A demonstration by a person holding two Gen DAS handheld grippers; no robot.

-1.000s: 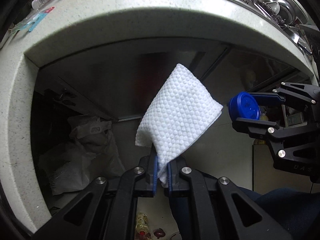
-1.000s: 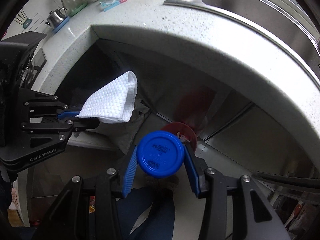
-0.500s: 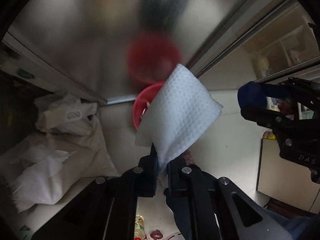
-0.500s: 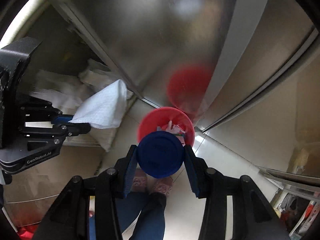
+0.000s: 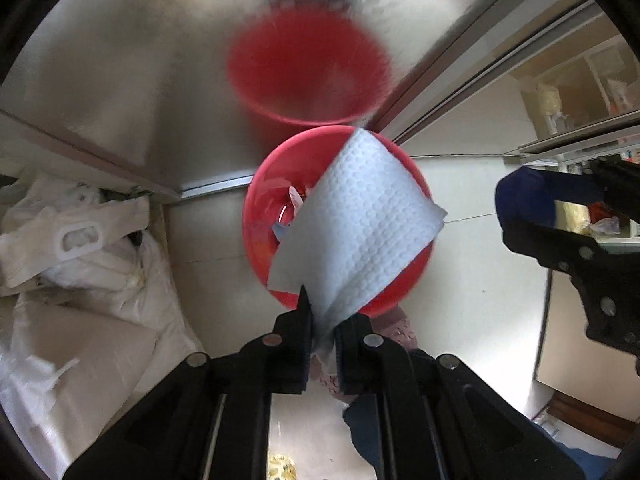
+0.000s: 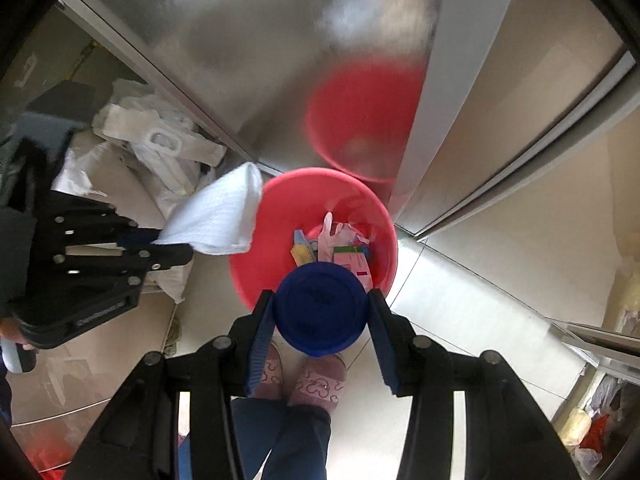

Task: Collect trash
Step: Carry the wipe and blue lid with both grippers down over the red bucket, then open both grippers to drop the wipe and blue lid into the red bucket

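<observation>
Scene: I look almost straight down along both grippers at a red bin (image 6: 256,280) standing on a pale floor against a steel cabinet front (image 6: 248,48), which mirrors the bin as a red blur.

Left gripper (image 5: 322,334): my fingers are pinched nearly together on the bottom corner of a white paper towel (image 5: 356,232). The sheet fans up toward 1 o'clock.

Right gripper (image 6: 320,316): my fingers stand part open, clamped on the two sides of a round blue lid (image 6: 320,308), its flat face toward the camera.

Bin from the left fingers: at 12 o'clock, just beyond the tips. In the left wrist view the towel covers the right half of the bin's mouth.

Bin from the right fingers: also at 12 o'clock. The lid overlaps the bin's near rim, which curves around at 6 o'clock.

Bin contents: a white glove (image 6: 330,236), a pink carton (image 6: 354,264) and other scraps lie inside.

Nearer hand: I judge the right one better centred. In its view the towel hangs at 9 o'clock, over the bin's left rim.

Next move, my judgement: release over the mouth, after nudging the left hand toward the bin's centre.

Person: slippered feet (image 6: 320,380) stand at 6 o'clock, close to the bin.
</observation>
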